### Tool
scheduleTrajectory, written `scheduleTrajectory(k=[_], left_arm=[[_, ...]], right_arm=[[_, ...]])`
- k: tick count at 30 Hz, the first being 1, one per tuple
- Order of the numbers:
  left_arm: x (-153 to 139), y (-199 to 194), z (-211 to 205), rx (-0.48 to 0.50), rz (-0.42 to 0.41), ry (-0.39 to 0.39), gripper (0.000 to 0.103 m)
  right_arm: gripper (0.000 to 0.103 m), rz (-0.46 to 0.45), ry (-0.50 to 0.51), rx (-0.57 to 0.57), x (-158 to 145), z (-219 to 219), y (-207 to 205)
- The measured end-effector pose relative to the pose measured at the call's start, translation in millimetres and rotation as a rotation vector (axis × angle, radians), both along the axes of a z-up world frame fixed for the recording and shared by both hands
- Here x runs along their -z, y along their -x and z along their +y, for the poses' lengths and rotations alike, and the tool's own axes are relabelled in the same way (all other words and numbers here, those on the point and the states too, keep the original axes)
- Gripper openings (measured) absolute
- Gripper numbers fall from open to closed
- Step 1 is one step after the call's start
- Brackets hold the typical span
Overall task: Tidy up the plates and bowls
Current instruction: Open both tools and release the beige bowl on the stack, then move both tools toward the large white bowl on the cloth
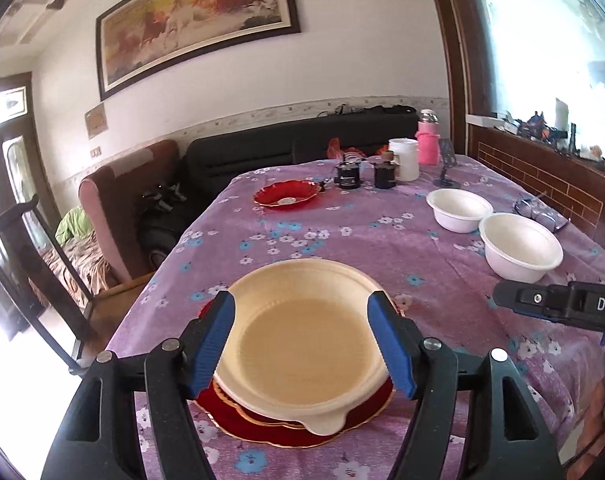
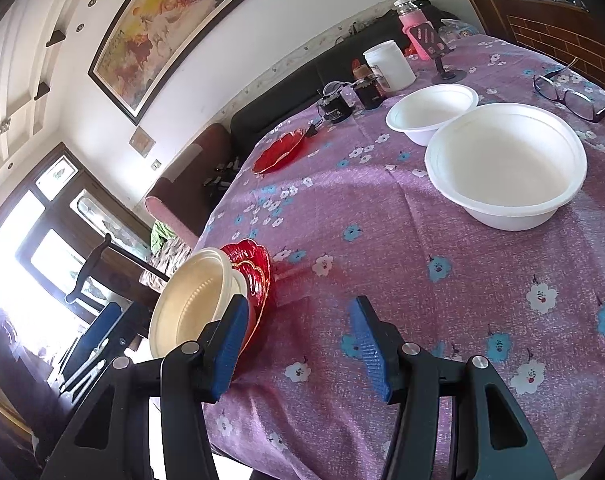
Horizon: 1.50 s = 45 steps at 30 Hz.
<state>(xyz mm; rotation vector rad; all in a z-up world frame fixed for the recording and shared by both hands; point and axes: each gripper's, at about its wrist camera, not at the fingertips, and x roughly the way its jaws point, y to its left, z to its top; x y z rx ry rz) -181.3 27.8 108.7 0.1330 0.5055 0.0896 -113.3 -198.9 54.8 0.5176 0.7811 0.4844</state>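
The cream plate [image 1: 302, 344] lay flat on stacked red plates [image 1: 366, 410] at the bench's [image 1: 382, 240] near edge, its small tab pointing toward the holder. The left claw [image 1: 302, 344] hovered over it, spread wide, gripping nothing. The right claw [image 2: 298, 344] hung equally wide above bare cloth, empty. Two white bowls [image 1: 522, 252] sat touching at the right, a lone red plate [image 1: 286, 196] farther back. Only the right wrist view showed the glasses [image 2: 574, 98] clearly.

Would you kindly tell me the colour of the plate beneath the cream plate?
Red with a gold rim, clearest in the left wrist view.
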Motion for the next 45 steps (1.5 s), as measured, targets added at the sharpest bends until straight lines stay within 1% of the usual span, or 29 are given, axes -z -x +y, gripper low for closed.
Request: scheduleTrajectory(k=[14,19,26,29,33,35,36,38,39,41,44,45], left_arm=[[11.6,-7.7,-47.6,0.062,0.015,-0.104,0.069],[17.7,-11.2,-64.0,0.091,0.034,-0.124,0.069],[28.3,-14.2,-90.9,0.149,0.063,-0.144,0.069],[33.8,-15.1,-101.1,0.208,0.1,-0.111,0.073],[42.4,-20.3,-114.5,0.284,0.169,-0.055,0.073],[44.6,-27.1,-118.4,0.323,0.206,-0.005,0.073],[43.4,-35.8,-120.5,0.356,0.24,0.043,0.073],[41.1,-51.6,-123.1,0.381,0.291,0.115,0.073],[37.5,-63.2,-123.5,0.399,0.323,0.178,0.073],[30.1,-85.9,-125.9,0.42,0.365,0.274,0.073],[25.3,-113.1,-134.2,0.414,0.391,0.333,0.071],[24.0,-124.0,-138.4,0.401,0.396,0.335,0.069]], right_arm=[[0.058,-0.015,-0.03,0.025,0.5,-28.0,7.7],[0.058,-0.031,-0.038,0.049,-2.3,-43.5,11.7],[0.058,-0.051,-0.067,0.108,-6.0,-76.9,19.0],[0.058,-0.056,-0.079,0.149,-6.7,-94.9,21.6],[0.058,-0.055,-0.094,0.204,-4.2,-119.9,25.0],[0.058,-0.05,-0.095,0.243,-1.3,-134.5,25.4],[0.058,-0.047,-0.092,0.258,0.1,-140.3,24.8],[0.058,-0.032,-0.079,0.301,3.6,-153.4,21.5],[0.058,-0.028,-0.079,0.313,4.9,-159.2,19.8],[0.058,-0.021,-0.056,0.348,6.3,-170.2,14.5],[0.057,-0.01,-0.024,0.379,6.7,-182.6,1.1],[0.057,-0.004,-0.016,0.384,7.1,-185.1,-3.5]])
